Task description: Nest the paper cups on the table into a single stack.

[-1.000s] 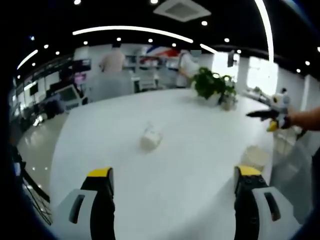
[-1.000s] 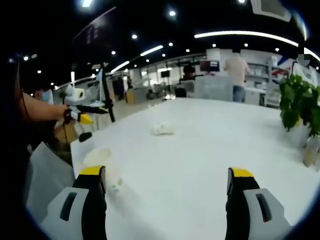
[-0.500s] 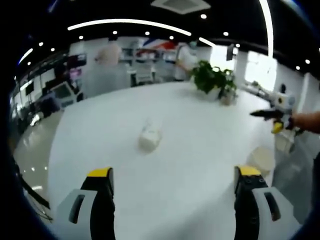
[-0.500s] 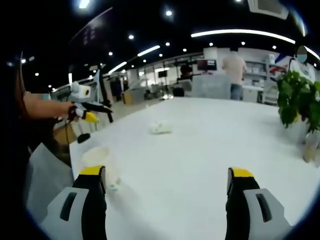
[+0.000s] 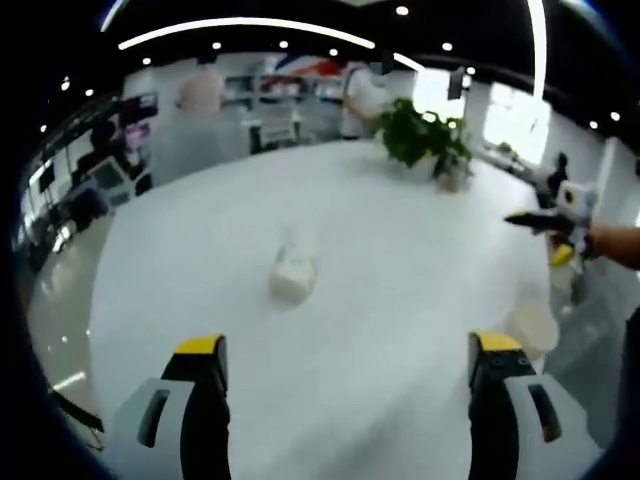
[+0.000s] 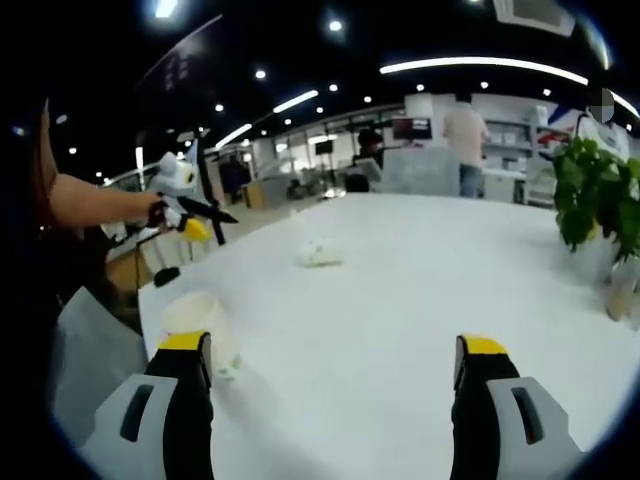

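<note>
Left gripper [image 5: 345, 350]: jaws spread wide and empty above the table [image 5: 400, 280], apparently lined up for an approach.
Right gripper [image 6: 335, 350]: equally wide, nothing held, poised over the near edge.
Lying cup [image 5: 293, 275]: on its side mid-table, well ahead of both grippers; long axis runs roughly away from the left gripper; which end is the mouth is too blurred to tell.
Upright cup [image 6: 203, 322]: standing mouth-up near the table edge, just beside the right gripper's left jaw, probably the stack's base.
</note>
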A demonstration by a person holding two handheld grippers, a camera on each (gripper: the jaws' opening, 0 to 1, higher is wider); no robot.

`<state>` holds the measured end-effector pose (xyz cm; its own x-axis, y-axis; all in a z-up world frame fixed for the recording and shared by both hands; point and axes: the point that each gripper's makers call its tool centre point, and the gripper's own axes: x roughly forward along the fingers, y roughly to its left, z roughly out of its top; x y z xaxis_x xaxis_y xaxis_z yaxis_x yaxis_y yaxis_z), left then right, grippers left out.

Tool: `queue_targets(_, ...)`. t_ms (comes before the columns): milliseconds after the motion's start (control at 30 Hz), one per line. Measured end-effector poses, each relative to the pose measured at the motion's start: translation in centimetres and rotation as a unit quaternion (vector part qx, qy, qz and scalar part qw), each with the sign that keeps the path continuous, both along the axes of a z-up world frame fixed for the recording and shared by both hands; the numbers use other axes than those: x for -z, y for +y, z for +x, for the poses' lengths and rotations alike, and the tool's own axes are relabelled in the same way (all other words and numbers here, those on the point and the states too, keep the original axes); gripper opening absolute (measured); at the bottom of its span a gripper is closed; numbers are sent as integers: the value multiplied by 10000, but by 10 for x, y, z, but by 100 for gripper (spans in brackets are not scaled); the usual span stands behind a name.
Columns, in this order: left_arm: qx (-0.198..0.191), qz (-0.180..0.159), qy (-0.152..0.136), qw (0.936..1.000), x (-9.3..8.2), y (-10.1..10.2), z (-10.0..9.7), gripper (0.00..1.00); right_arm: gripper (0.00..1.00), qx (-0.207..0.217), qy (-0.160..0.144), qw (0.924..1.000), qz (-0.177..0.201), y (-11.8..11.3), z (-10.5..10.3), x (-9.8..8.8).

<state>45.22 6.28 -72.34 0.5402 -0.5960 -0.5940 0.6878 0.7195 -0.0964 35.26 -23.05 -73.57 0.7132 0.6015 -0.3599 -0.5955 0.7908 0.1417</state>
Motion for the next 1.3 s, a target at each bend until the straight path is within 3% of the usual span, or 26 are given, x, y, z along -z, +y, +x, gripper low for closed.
queue_targets(500,371,486,347,9975,2,-29,39,99,100,63,33,10000,38,-5,4,4)
queue_targets(700,368,489,484,9970,5,-38,56,98,100,92,56,9999,52,-9,4,5)
queue_targets(1300,573,1087,936,9880,23,-62,105,93,100,152,128,9998,58,-13,8,10)
